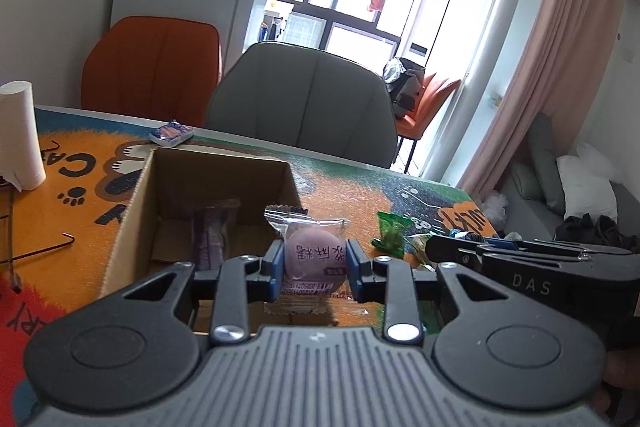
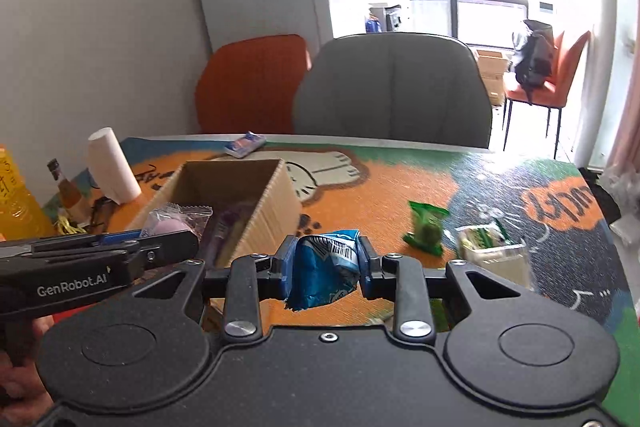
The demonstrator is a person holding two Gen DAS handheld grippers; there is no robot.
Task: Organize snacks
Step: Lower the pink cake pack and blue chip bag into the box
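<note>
My left gripper (image 1: 314, 269) is shut on a clear-wrapped purple round snack (image 1: 314, 263), held above the near right corner of an open cardboard box (image 1: 132, 211). The box (image 2: 276, 203) holds a purple wrapped bar (image 1: 210, 235). My right gripper (image 2: 325, 263) is shut on a crumpled blue snack packet (image 2: 326, 269), just right of the box. In the right wrist view the left gripper (image 2: 176, 243) shows at the left with the purple snack (image 2: 172, 225). A green snack pack (image 2: 426, 227) and a pale green-edged pack (image 2: 492, 251) lie on the table to the right.
The table has an orange, green and dark cartoon mat (image 2: 400, 187). A white paper roll (image 2: 112, 167) and bottles (image 2: 16, 203) stand at the left. A small blue pack (image 2: 245, 143) lies at the far edge. A grey chair (image 2: 392, 91) and an orange chair (image 2: 248, 83) stand behind.
</note>
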